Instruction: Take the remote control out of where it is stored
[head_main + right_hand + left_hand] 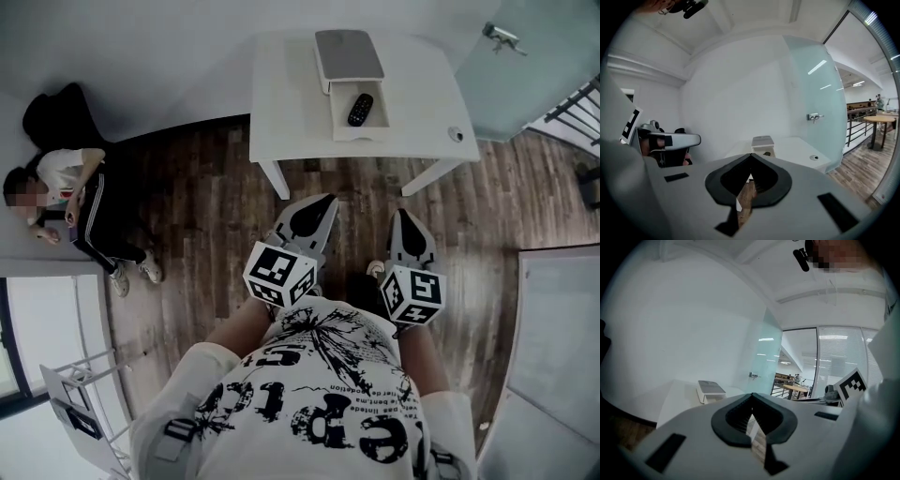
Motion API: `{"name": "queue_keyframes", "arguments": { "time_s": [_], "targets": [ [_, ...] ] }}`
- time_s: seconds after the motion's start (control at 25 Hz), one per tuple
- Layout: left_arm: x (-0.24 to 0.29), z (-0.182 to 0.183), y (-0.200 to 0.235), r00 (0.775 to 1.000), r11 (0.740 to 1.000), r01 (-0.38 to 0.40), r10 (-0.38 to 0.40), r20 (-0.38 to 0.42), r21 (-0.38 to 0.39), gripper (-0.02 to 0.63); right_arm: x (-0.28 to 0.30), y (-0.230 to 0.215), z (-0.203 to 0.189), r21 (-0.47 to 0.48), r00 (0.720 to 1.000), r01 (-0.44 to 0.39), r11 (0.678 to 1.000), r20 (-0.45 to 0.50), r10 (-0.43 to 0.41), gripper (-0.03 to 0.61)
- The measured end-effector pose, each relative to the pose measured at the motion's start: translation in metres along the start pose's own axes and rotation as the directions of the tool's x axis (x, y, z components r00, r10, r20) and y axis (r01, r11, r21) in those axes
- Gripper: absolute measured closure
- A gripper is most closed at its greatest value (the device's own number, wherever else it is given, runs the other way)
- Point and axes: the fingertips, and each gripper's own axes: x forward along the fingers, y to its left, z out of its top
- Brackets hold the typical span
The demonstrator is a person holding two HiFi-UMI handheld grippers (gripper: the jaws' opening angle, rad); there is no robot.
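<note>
A black remote control [360, 110] lies in the pulled-out drawer [335, 117] of a small white storage box [349, 54] on a white table [291, 103]. My left gripper [328, 200] and right gripper [401, 214] hover side by side over the wooden floor, short of the table's near edge, both pointing toward it. Both are shut with nothing between the jaws. In the left gripper view the left gripper [751, 394] faces the box [710, 389] from a distance. In the right gripper view the right gripper [750, 154] sits just below the box [762, 142].
A person [84, 211] sits on the floor by the wall at the left. A frosted glass door with a handle [502, 37] stands right of the table, with a railing [572, 103] beyond. A small round fitting [456, 134] sits on the table's right corner.
</note>
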Motion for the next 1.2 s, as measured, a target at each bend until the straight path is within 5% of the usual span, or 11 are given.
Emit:
{"name": "queue_keyframes", "arguments": {
  "time_s": [0.44, 0.8, 1.2],
  "targets": [
    [0.094, 0.019, -0.005, 0.984, 0.985, -0.173, 0.172, 0.041, 0.028, 0.604, 0.073, -0.082, 0.029, -0.019, 0.986, -0.165, 0.986, -0.015, 0.165, 0.577],
    [0.169, 0.028, -0.022, 0.948, 0.948, -0.316, 0.314, 0.054, 0.044, 0.604, 0.115, -0.152, 0.058, -0.055, 0.956, -0.292, 0.955, -0.025, 0.291, 0.577],
    [0.215, 0.009, -0.022, 0.922, 0.921, -0.386, 0.387, -0.023, 0.051, 0.604, 0.147, -0.206, 0.049, 0.007, 0.946, -0.317, 0.948, -0.073, 0.317, 0.577]
  ]
}}
